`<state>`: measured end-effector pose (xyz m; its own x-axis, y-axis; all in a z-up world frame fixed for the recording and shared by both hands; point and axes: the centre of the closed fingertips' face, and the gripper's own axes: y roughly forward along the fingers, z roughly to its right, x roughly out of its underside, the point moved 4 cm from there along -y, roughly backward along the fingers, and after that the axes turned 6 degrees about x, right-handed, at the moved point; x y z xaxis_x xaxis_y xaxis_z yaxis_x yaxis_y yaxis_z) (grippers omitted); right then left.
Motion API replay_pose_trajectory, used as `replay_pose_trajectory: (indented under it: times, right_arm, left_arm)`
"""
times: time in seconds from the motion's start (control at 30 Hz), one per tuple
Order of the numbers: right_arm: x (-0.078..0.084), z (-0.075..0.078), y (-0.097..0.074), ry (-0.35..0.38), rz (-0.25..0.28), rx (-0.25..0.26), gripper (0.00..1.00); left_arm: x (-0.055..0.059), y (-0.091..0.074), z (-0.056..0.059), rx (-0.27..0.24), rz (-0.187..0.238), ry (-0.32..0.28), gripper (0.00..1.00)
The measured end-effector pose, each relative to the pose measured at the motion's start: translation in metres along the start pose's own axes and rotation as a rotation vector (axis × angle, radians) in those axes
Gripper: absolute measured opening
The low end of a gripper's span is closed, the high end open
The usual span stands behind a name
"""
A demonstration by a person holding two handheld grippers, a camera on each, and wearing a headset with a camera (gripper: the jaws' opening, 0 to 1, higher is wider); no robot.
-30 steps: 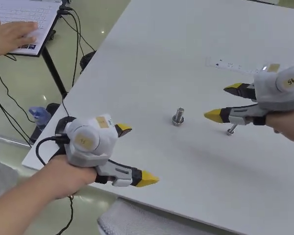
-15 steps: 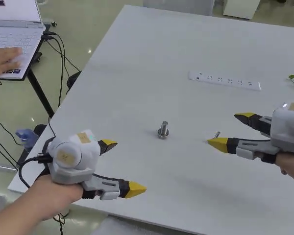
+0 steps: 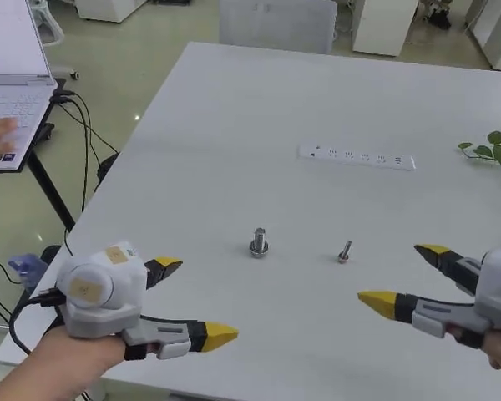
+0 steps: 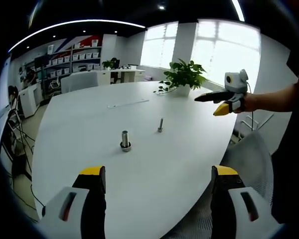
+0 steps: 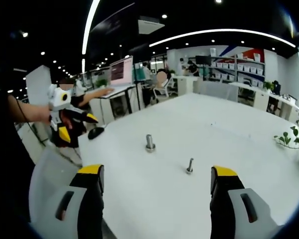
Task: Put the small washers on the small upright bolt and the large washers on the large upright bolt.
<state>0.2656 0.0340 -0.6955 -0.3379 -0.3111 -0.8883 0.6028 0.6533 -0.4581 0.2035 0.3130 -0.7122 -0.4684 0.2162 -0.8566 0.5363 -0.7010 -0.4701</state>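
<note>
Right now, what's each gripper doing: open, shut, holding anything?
Left gripper: open, holding nothing.
Right gripper: open, holding nothing.

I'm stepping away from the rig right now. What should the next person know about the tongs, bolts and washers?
Left tongs: open, empty, above the near edge of the table.
Right tongs: open, empty, right of the bolts.
Large bolt and small bolt stand upright mid-table, apart.
Done: cannot tell; the large bolt's wide base may be washers or its head.
To do: confirm the washers, by size.
</note>
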Motion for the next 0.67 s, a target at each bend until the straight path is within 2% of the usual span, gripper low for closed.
replay_pose_trajectory:
  times: [0.17, 0.33, 0.5, 0.67]
  right_arm:
    - [0.021, -0.005, -0.005, -0.001, -0.012, -0.006, 0.93]
    - [0.032, -0.005, -0.015, 0.021, -0.017, 0.018, 0.97]
    - [0.034, -0.007, -0.021, 0.050, -0.006, 0.021, 0.99]
    - [0.033, -0.009, -0.022, 0.039, -0.004, 0.014, 1.00]
  left_arm:
    - [0.000, -0.002, 0.002, -0.006, 0.000, 0.003, 0.87]
    - [0.000, -0.003, 0.002, -0.013, 0.001, -0.001, 0.88]
    - [0.002, -0.003, 0.004, -0.018, 0.001, -0.006, 0.88]
    - [0.008, -0.003, 0.008, -0.014, -0.012, -0.008, 0.88]
